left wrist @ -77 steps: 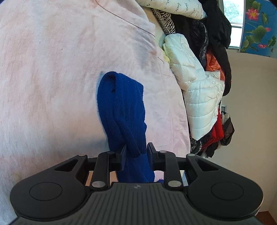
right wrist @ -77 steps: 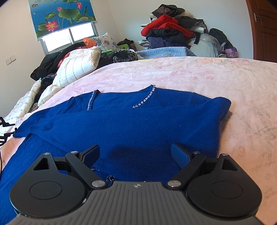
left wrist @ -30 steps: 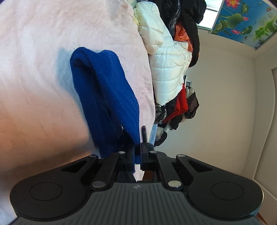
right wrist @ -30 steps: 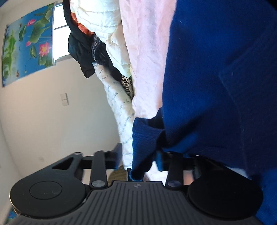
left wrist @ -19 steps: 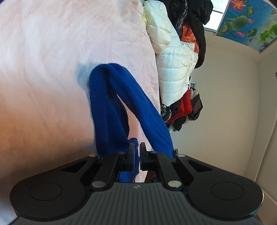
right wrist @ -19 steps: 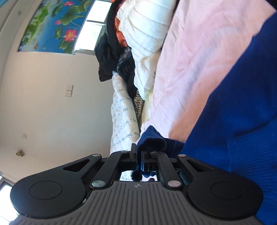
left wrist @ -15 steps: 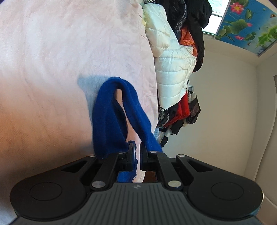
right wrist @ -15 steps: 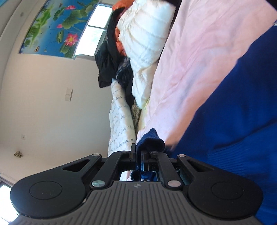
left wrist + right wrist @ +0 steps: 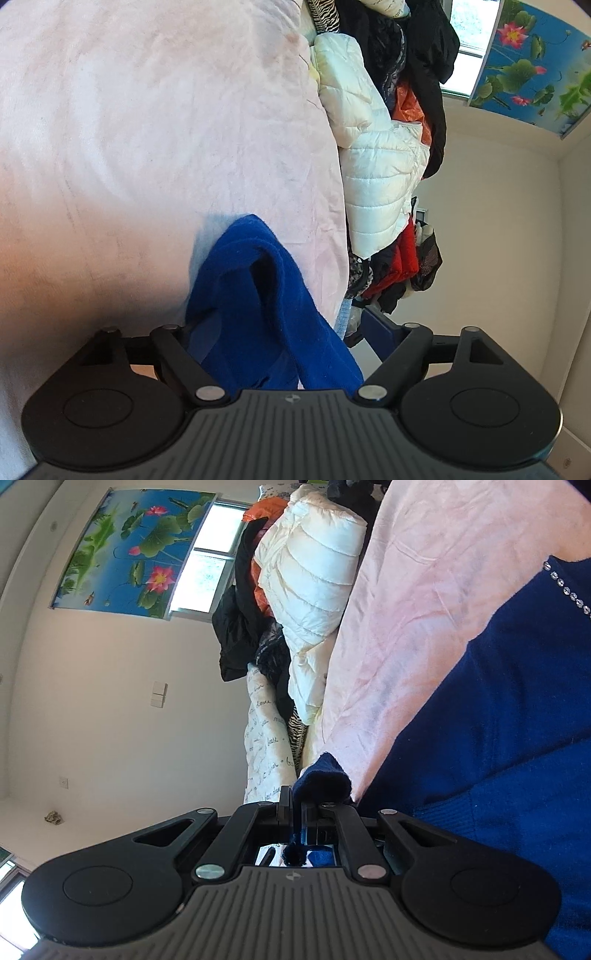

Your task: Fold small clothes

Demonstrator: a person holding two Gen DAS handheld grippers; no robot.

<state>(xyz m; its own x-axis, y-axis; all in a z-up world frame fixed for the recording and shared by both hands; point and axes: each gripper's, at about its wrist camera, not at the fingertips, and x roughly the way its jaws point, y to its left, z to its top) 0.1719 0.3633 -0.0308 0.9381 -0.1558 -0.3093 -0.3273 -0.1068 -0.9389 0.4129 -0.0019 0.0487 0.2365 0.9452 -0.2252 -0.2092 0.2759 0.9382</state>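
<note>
A blue knit sweater lies on the pink bedsheet (image 9: 147, 129). In the left wrist view its sleeve (image 9: 258, 295) is doubled over into a loop that lies between the fingers of my left gripper (image 9: 277, 328), which is open and no longer grips it. In the right wrist view the sweater body (image 9: 498, 738), with a beaded trim, fills the right side. My right gripper (image 9: 297, 805) is shut on a blue cuff or edge (image 9: 321, 779) of the sweater.
A pile of clothes runs along the bed's far edge: a white puffer jacket (image 9: 373, 166), black and red garments (image 9: 402, 266), a script-print quilt (image 9: 266, 738). A window and lotus blind (image 9: 136, 546) are on the wall behind.
My left gripper has opened and released the sleeve, which now lies looped between its fingers. My right gripper stays shut on the sweater edge and has shifted a little.
</note>
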